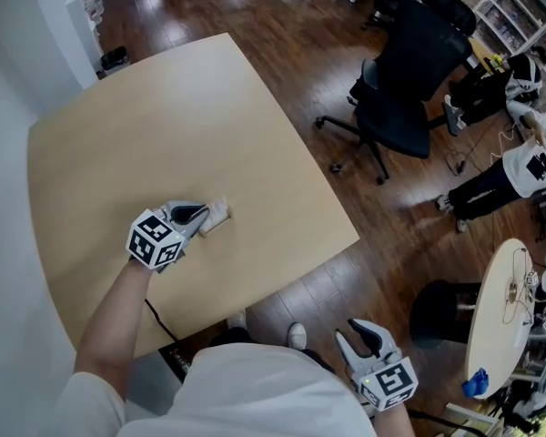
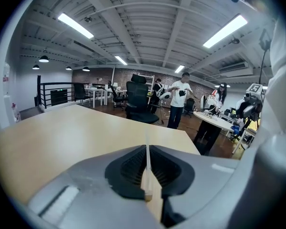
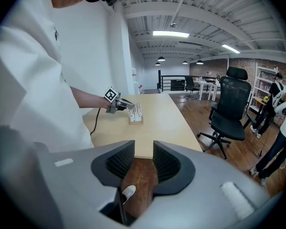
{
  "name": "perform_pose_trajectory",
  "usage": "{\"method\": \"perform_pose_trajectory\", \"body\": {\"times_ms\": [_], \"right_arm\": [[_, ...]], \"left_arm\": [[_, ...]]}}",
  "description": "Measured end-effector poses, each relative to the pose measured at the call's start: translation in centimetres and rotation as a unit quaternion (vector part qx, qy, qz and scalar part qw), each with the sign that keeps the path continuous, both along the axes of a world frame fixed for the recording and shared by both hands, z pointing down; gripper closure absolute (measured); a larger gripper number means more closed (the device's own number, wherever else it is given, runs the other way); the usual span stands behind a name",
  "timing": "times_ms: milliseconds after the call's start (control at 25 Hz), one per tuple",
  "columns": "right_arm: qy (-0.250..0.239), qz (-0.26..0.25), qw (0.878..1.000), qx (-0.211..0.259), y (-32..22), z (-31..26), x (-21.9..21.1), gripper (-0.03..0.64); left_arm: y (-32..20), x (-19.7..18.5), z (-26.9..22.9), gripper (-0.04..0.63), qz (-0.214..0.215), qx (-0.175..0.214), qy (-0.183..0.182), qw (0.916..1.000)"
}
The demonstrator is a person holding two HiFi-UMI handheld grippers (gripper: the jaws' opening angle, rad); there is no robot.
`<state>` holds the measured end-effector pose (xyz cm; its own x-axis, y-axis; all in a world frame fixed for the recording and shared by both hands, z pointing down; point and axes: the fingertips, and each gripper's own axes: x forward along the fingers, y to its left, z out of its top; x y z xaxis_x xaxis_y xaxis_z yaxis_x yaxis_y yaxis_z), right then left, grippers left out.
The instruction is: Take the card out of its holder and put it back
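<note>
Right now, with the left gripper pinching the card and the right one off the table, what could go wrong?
1. The right gripper hangs open beyond the table, so nothing steadies the holder; a pull on the card could drag or tip it.
2. The left gripper is shut on the thin card edge-on, so the card may bend or slip.

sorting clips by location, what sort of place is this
Likely an open-plan office or lab workspace: a black swivel office chair, a big pale table and strip lights under an exposed ceiling.
</note>
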<state>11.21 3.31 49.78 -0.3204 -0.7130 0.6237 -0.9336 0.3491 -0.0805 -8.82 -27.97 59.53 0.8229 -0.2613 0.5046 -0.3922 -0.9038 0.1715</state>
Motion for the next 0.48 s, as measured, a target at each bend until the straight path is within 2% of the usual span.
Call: {"method": "perform_pose_trajectory", "body": {"times_ms": [360, 480], "right_arm": [[-0.003, -0.011, 1.000, -0.013, 1.0, 0.6, 0.0, 0.491], [-0.005, -0.016, 1.000, -0.017, 1.6, 0.7, 0.0, 0.491]], "left_arm": [[-0.3, 0.2, 0.9, 0.571, -0.006, 0.009, -0.013, 0.9999], [-0.4, 0.1, 0.5, 0.513, -0.015, 0.014, -0.015, 0.9997]]}}
